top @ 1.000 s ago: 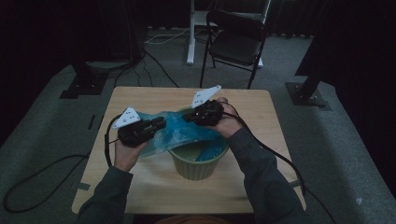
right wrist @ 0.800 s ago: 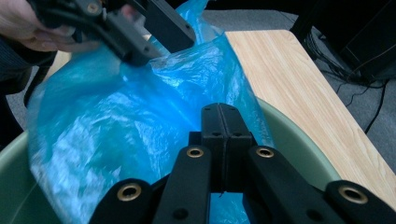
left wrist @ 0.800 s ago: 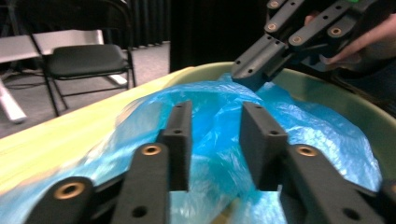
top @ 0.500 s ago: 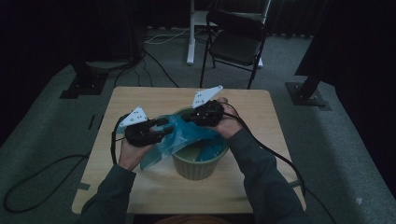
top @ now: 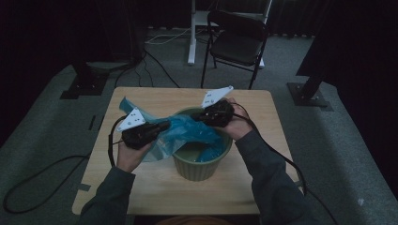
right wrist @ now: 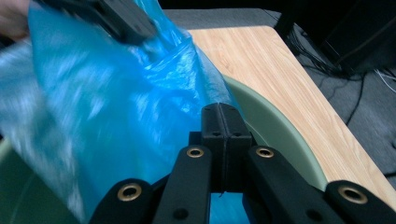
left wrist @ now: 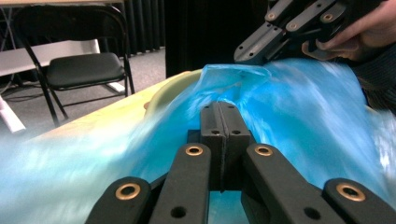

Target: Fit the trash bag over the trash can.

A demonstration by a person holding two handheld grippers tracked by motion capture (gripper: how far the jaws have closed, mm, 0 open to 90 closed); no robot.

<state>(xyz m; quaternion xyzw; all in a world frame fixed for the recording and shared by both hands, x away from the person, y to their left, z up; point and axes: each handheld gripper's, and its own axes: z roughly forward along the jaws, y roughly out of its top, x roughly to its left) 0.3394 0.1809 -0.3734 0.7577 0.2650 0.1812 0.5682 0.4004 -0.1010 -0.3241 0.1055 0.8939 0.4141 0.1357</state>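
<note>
table (top: 155,101): light wood, on grey carpet | chair (top: 237,44): black, folding, beyond the table's far edge | white desk leg (top: 191,33): just left of the chair | cables (top: 37,176): on the floor left of the table | dark stand bases (top: 309,91): either side

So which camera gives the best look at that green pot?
The high view: the whole green pot stands on the table, blue bag draped into it. The right gripper view shows a curve of rim; the left gripper view a pale blurred edge.
</note>
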